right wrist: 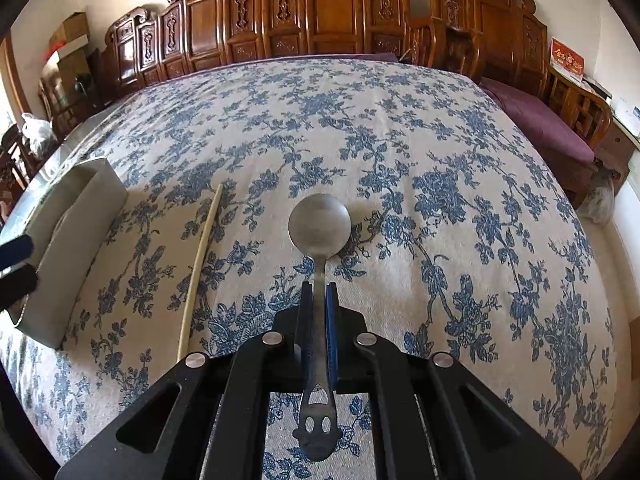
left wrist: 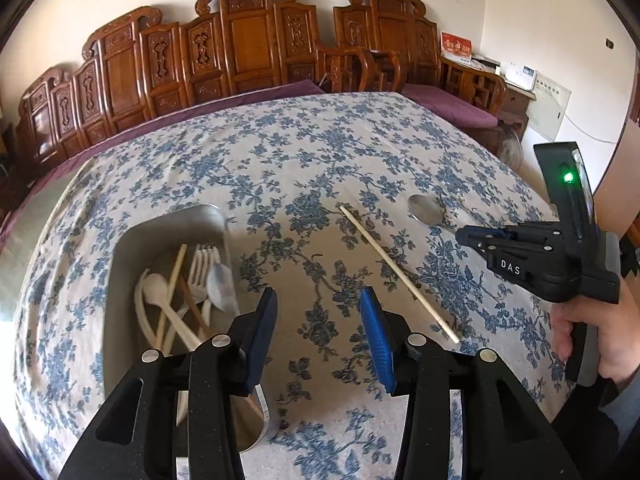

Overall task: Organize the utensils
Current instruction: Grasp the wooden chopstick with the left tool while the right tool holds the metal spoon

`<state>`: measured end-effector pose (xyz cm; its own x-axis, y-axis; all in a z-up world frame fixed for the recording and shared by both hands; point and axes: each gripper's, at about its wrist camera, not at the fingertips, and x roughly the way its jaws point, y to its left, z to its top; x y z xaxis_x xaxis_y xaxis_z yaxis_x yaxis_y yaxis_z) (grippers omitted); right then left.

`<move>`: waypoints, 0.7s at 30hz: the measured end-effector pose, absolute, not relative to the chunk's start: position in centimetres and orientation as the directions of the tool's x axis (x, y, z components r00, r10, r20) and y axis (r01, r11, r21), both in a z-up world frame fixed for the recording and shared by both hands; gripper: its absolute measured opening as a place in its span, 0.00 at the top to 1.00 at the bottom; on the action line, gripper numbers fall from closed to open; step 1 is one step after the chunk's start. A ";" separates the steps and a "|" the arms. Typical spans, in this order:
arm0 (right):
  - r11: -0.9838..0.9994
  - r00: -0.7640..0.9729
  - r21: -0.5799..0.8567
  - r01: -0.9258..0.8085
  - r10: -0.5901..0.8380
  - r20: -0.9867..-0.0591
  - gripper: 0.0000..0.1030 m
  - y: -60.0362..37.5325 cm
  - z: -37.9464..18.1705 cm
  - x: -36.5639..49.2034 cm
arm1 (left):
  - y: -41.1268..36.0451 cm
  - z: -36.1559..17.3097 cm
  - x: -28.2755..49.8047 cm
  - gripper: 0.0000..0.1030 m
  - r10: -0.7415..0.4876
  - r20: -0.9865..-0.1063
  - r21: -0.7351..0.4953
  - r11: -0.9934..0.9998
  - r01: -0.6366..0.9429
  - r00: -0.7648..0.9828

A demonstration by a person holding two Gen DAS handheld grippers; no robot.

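Note:
My right gripper (right wrist: 319, 286) is shut on the handle of a metal spoon (right wrist: 319, 226), whose round bowl points away over the floral tablecloth (right wrist: 400, 160). The same spoon (left wrist: 425, 210) and the right gripper (left wrist: 464, 236) appear at the right of the left wrist view. My left gripper (left wrist: 318, 300) stands open with nothing between its blue pads, just right of a grey metal box (left wrist: 132, 248). That box holds white plastic spoons, a white fork (left wrist: 202, 270) and chopsticks. A single pale chopstick (left wrist: 398, 274) lies on the cloth between the two grippers, also visible as the chopstick (right wrist: 198, 264) left of the spoon.
The grey box (right wrist: 72, 240) stands at the left edge of the right wrist view. Carved wooden benches (left wrist: 248, 44) with purple cushions (left wrist: 452, 106) line the table's far side and right corner. A hand (left wrist: 588, 332) grips the right tool's handle.

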<state>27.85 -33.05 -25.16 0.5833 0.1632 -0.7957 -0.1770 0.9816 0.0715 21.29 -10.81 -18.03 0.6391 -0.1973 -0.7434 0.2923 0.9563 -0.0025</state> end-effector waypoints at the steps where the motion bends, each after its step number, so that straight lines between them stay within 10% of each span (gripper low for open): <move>1: 0.981 0.584 0.076 -0.178 0.168 -0.794 0.93 -33.1 -25.1 27.9 | -11.1 -18.2 21.6 0.60 -0.203 -0.746 -0.011 0.956 0.292 0.634; 21: 0.974 0.634 0.139 -0.176 0.221 -0.741 0.93 -35.5 -23.6 27.3 | -17.3 -22.9 26.2 0.60 -0.248 -0.820 -0.078 0.941 0.330 0.515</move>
<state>27.34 -35.46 -23.57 0.6343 0.2205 -0.7410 -0.1761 0.9745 0.1393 26.15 -17.29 -22.92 0.5150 -0.2483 -0.8204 0.3296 0.9409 -0.0779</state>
